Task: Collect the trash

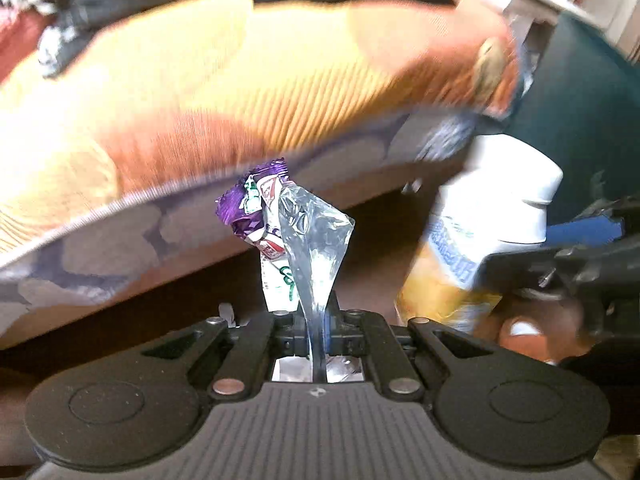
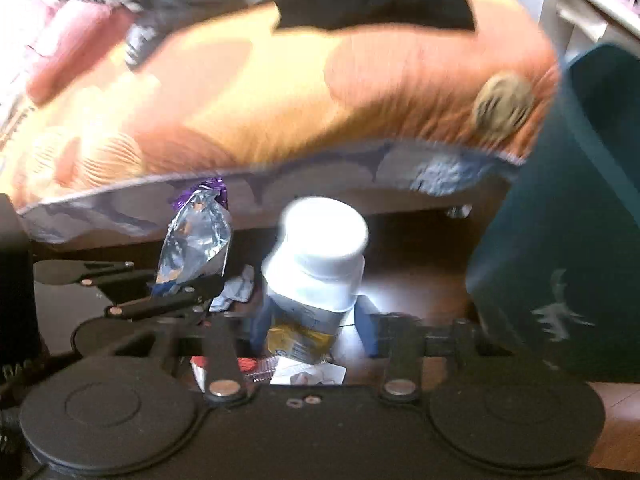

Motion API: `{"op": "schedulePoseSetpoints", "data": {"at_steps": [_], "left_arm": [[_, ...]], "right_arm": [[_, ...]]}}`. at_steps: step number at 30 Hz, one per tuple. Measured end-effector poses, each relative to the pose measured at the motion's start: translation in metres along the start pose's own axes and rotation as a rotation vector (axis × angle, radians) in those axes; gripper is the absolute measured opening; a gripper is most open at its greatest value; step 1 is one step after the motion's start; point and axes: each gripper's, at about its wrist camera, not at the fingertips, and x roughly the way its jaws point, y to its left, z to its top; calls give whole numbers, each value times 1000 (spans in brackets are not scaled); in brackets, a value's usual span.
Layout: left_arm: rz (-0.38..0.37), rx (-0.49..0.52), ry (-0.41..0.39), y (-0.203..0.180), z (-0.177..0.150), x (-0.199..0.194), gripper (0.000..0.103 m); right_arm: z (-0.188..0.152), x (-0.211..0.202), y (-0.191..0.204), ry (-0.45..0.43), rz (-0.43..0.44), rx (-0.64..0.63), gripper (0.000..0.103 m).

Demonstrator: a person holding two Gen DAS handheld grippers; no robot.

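1. While both claws hang above the dark floor beside a bed, the left claw point(image 1: 316, 320) is clamped narrow on a crumpled purple-and-white foil wrapper with a clear plastic tail point(image 1: 288, 232); the crinkled film stands up from between the pads.
2. Seen from the right wrist, the same wrapper point(image 2: 196, 240) shows its silvery inner side with a purple edge at the top.
3. Between its blue fingers the right claw point(image 2: 314, 332) holds a white-capped plastic bottle with a yellow and pale blue label point(image 2: 320, 256), cap pointing away from the camera; the pads sit against its sides.
4. From the left wrist, this bottle point(image 1: 480, 232) appears at the right, blurred.
5. Behind both lies an orange and yellow ribbed bedspread point(image 1: 240, 80), and a dark green bin point(image 2: 568, 240) stands at the right.
6. Small paper scraps point(image 2: 304, 372) lie on the floor under the right claw.
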Motion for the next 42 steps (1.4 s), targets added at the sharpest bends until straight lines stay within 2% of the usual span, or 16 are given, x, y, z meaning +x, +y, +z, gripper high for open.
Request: {"op": "schedulePoseSetpoints", "data": {"at_steps": [2,5,7,10,15,16,18,19,22,23,29,33,36,38,42], "left_arm": [[-11,-3,-35,-3,6,-32,5],[-16,5,-94,-18,12,-59,5],[-17,1,-116,-25,14,-74,5],[-28,-7,-129,-23,4,-96,5],[-43,-27,-117,-9,-5,-98,5],[-46,-37,-112,-3,-7,-95,5],[-43,-52,-99,8,-11,-86,5],[-43,-64,-93,13,-12,-82,5],[-44,-95,-76,29,-15,-62,5],[-42,-100,-71,33,-15,-56,5],[-48,-121,-71,55,-11,-29,5],[-63,-132,-87,62,-6,-22,5],[-77,-119,-71,62,-6,-13,5],[-98,-119,-31,60,-6,-5,5],[-131,-110,-3,51,-7,4,5]], "right_arm": [[0,-27,-1,-31,11,14,1],[0,-62,-11,-105,-1,-20,1],[0,-71,-20,-117,-5,-13,1],[-5,-69,-33,-103,49,12,2],[-14,-47,-37,-56,129,37,24],[-15,-39,-34,-39,131,33,27],[-12,-15,-31,-8,134,45,39],[-10,-3,-31,6,136,56,41],[-2,45,-33,53,131,123,44],[1,64,-34,64,133,160,48],[12,164,-50,100,154,388,52],[11,220,-52,73,171,488,53],[5,248,-49,37,169,535,54],[1,262,-43,53,150,520,54],[-8,263,-37,25,169,475,54]]}}
